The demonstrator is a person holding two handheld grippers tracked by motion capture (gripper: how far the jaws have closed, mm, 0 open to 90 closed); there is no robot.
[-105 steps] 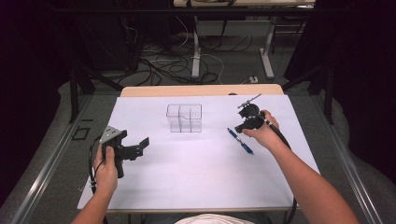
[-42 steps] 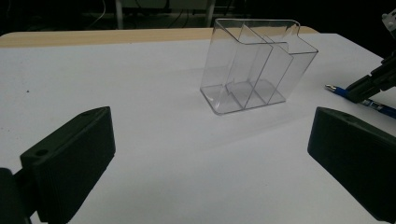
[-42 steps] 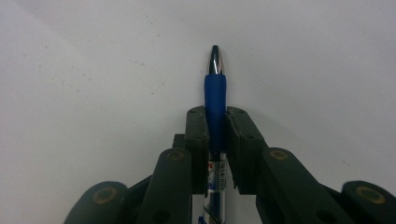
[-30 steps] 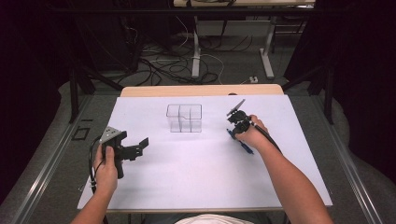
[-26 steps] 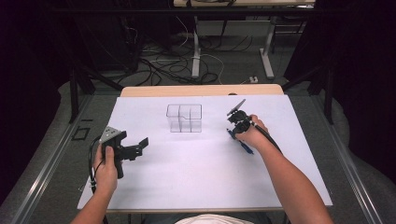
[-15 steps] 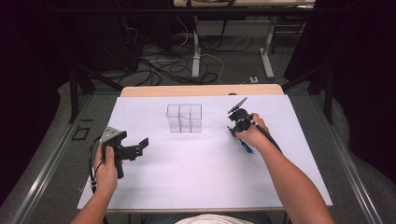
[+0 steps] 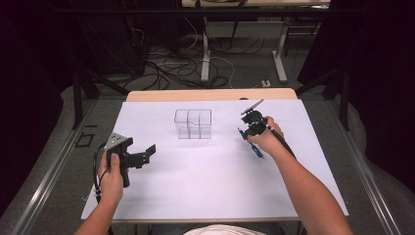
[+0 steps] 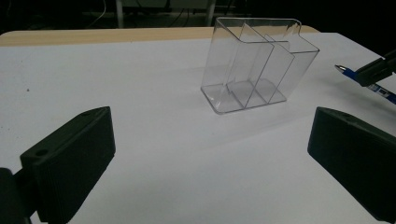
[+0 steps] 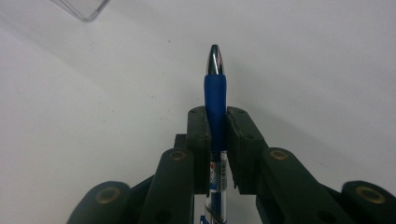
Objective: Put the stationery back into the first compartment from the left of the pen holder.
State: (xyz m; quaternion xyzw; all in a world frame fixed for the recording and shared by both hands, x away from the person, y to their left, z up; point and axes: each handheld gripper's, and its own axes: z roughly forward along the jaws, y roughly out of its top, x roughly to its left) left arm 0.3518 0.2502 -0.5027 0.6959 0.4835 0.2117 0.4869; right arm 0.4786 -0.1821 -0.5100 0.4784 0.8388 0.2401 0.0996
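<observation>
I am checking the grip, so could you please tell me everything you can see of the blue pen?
The pen has a blue grip sleeve, a shiny metal tip and a clear barrel with print on it. It looks like plastic. The right tool is shut on the blue sleeve, with the tip sticking out past the pads. In the high view the pen lies low over the white table, right of the clear organizer.

Bright tabletop point(image 7: 205, 186), dark room around you.

Light falls from above onto the white sheet, while the floor and cables behind it sink into near-black. In the high view your picture is soft and a little grainy. In the left gripper view the near jaws blur, cast broad faint shadows, and the clear organizer point(image 8: 257, 65) catches pale glints along its edges. In the right gripper view the pen point(image 9: 215, 100) shows a glare spot on its metal tip, and the corners dim.
</observation>
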